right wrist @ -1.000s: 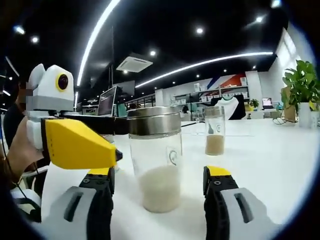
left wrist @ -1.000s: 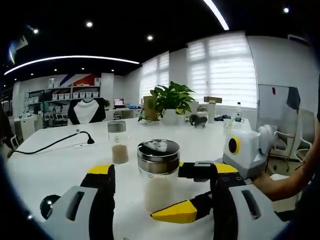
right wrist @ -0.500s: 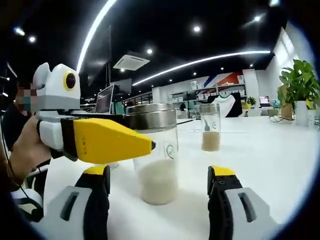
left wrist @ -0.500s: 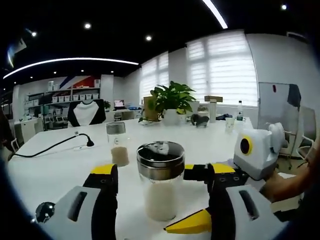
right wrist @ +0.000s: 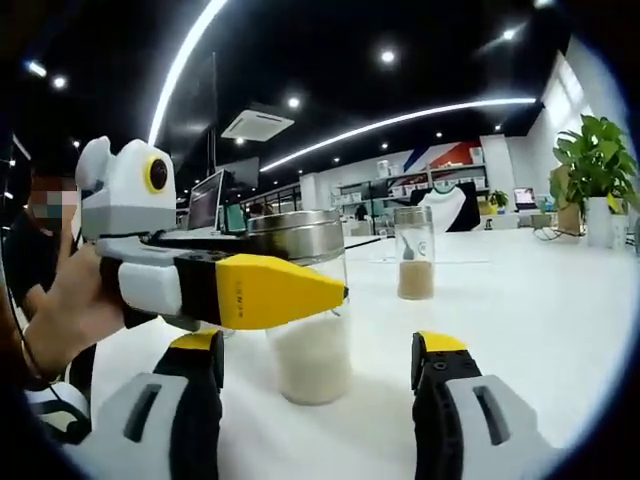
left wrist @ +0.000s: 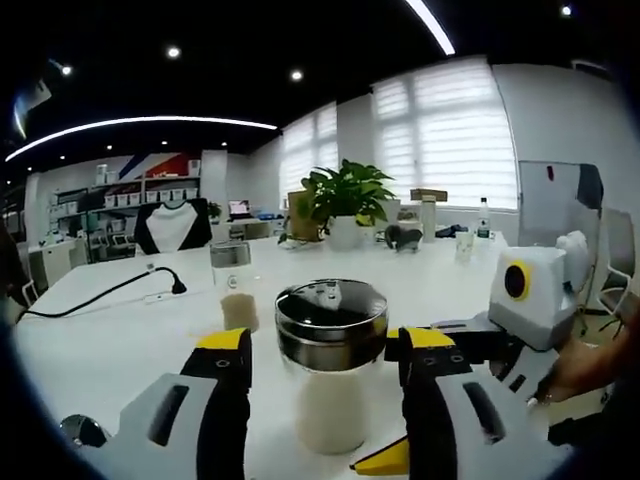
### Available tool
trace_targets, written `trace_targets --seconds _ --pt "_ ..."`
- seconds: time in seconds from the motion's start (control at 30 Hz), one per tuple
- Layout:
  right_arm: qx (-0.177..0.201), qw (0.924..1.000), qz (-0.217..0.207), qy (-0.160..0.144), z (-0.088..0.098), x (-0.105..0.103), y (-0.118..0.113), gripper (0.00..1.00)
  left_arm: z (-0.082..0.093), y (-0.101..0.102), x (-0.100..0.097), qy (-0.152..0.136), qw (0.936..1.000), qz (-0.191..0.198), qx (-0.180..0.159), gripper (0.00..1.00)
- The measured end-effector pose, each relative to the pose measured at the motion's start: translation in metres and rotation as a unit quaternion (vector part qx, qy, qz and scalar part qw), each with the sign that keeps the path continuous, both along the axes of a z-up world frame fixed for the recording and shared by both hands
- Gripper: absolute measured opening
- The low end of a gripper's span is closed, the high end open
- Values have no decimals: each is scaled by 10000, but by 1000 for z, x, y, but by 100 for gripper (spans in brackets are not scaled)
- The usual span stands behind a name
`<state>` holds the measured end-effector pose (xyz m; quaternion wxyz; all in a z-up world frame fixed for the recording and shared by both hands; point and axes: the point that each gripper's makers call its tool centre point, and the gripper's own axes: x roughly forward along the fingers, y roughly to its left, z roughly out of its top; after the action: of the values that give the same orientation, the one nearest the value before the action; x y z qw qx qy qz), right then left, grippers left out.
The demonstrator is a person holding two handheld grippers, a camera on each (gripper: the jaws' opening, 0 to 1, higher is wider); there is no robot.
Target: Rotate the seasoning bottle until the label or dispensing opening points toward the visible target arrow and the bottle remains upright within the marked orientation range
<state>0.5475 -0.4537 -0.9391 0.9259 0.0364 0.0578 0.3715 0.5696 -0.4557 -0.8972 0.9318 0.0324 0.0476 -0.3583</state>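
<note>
The seasoning bottle (left wrist: 330, 325), a glass jar with a shiny metal lid and white powder in its lower half, stands upright on the white table (left wrist: 120, 340). My left gripper (left wrist: 325, 340) is open, one jaw on each side of the lid with a small gap to it. In the right gripper view the bottle (right wrist: 308, 355) stands ahead between the jaws of my open right gripper (right wrist: 318, 345). There the left gripper (right wrist: 285, 290) reaches in from the left, its yellow jaw crossing the front of the bottle. The right gripper (left wrist: 520, 300) sits to the bottle's right.
A second small bottle (left wrist: 236, 290) (right wrist: 413, 255) with brown seasoning stands farther back on the table. A black cable (left wrist: 110, 290) runs on the left, and a potted plant (left wrist: 345, 200) stands at the far edge. A person's hand (right wrist: 80, 310) holds the left gripper.
The left gripper's jaws have narrowed around the bottle's lid and it has come closer. The right gripper has drawn back to the right, away from the bottle.
</note>
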Motion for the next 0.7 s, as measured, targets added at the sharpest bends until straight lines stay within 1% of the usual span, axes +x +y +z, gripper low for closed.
trace_targets --seconds 0.07,0.1,0.13,0.3,0.37,0.43,0.57,0.7 --pt "0 10000 1 -9 0 0 0 76 1 -2 -1 -87 9999 -88 -9 46" --pt "1 10000 2 -7 0 0 0 76 0 -2 -1 -127 9998 -153 25 44" --pt "-2 10000 9 -7 0 0 0 75 0 -4 -2 -86 9998 -187 -25 44" --pt "29 10000 32 41 -1 -1 0 75 0 -4 -1 -112 9995 -251 -126 43" --pt "20 10000 46 50 -1 -1 -1 75 0 -4 -1 -107 9991 -360 -190 43" --pt "83 9999 81 89 -1 -2 -1 74 1 -4 -1 -105 9988 -445 -186 43" --pt "54 9999 133 51 1 -2 -2 73 1 -3 -2 -78 9983 -550 -191 43" --pt "-73 9997 217 -42 5 -3 -4 73 1 -2 -6 -52 9975 -689 -159 42"
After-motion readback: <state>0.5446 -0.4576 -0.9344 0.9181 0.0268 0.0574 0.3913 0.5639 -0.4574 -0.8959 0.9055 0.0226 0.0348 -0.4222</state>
